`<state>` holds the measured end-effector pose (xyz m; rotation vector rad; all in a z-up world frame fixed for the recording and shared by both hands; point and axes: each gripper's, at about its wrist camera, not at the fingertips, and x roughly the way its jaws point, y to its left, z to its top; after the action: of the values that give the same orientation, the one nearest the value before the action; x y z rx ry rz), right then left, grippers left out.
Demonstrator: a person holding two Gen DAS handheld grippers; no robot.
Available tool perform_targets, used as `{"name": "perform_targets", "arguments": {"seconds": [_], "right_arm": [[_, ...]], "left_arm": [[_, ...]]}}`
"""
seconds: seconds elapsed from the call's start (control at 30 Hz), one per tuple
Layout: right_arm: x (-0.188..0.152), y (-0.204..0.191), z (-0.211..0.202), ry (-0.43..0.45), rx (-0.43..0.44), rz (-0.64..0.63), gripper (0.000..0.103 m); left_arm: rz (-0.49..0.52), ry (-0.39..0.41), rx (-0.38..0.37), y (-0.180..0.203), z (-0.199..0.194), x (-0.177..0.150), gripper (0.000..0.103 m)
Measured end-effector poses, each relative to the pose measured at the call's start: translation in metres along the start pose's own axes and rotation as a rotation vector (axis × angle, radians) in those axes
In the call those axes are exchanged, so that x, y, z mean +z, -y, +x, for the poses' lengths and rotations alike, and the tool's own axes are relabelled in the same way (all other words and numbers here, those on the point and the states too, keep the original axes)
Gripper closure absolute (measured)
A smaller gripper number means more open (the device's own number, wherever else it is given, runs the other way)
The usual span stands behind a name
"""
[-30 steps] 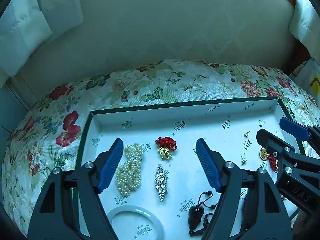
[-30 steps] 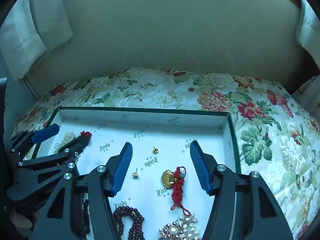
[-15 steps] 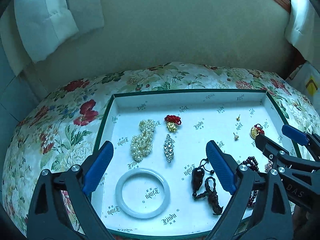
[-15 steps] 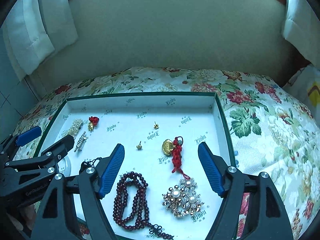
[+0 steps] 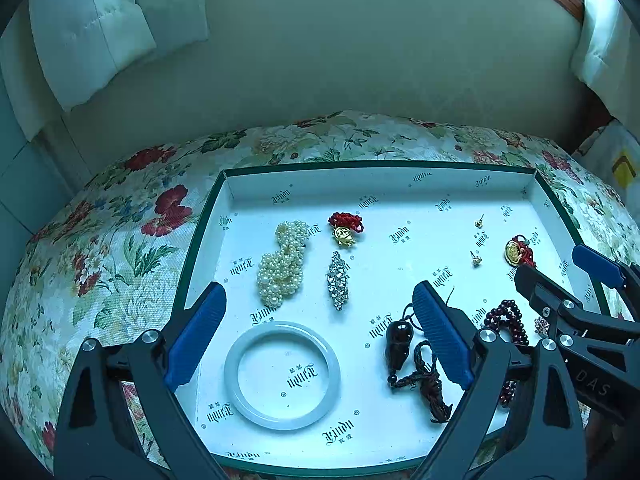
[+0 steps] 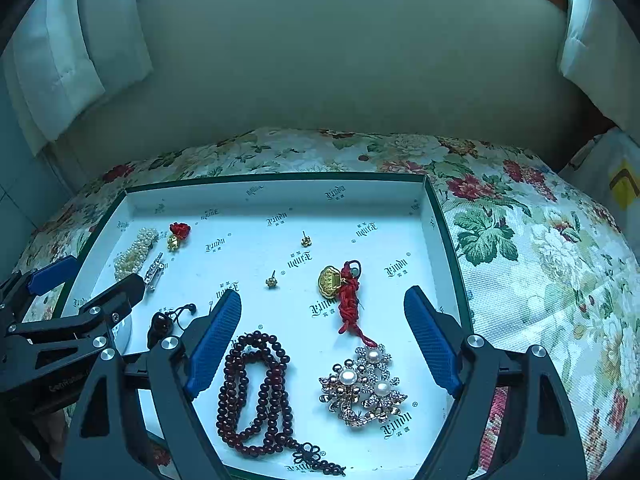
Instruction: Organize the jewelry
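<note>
A white, green-rimmed tray holds the jewelry. In the left wrist view lie a pearl strand, a red-knot gold charm, a crystal brooch, a pale jade bangle and a dark corded pendant. In the right wrist view lie dark red beads, a pearl cluster brooch, a gold lock charm on red cord and two small gold earrings. My left gripper is open above the bangle. My right gripper is open above the beads and brooch.
The tray sits on a floral cushion against a plain wall. White curtains hang at both sides. A yellow-marked bag stands at the far right. Each gripper shows at the edge of the other's view.
Both grippers have pulled back and up from the tray, so more of the tray and jewelry shows. Both stay open and empty.
</note>
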<state>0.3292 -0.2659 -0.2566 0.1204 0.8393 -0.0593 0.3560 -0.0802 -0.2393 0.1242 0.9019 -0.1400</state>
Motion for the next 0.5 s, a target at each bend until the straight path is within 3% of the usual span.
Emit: {"name": "perform_targets", "arguments": {"seconds": [0.27, 0.5], "right_arm": [[-0.011, 0.000, -0.011, -0.007, -0.005, 0.017, 0.021], [-0.016, -0.010, -0.052, 0.035, 0.003, 0.010, 0.021]], "left_arm": [[-0.016, -0.018, -0.010, -0.001, -0.005, -0.012, 0.009], [-0.018, 0.016, 0.006, -0.006, -0.044, -0.018, 0.008]]}}
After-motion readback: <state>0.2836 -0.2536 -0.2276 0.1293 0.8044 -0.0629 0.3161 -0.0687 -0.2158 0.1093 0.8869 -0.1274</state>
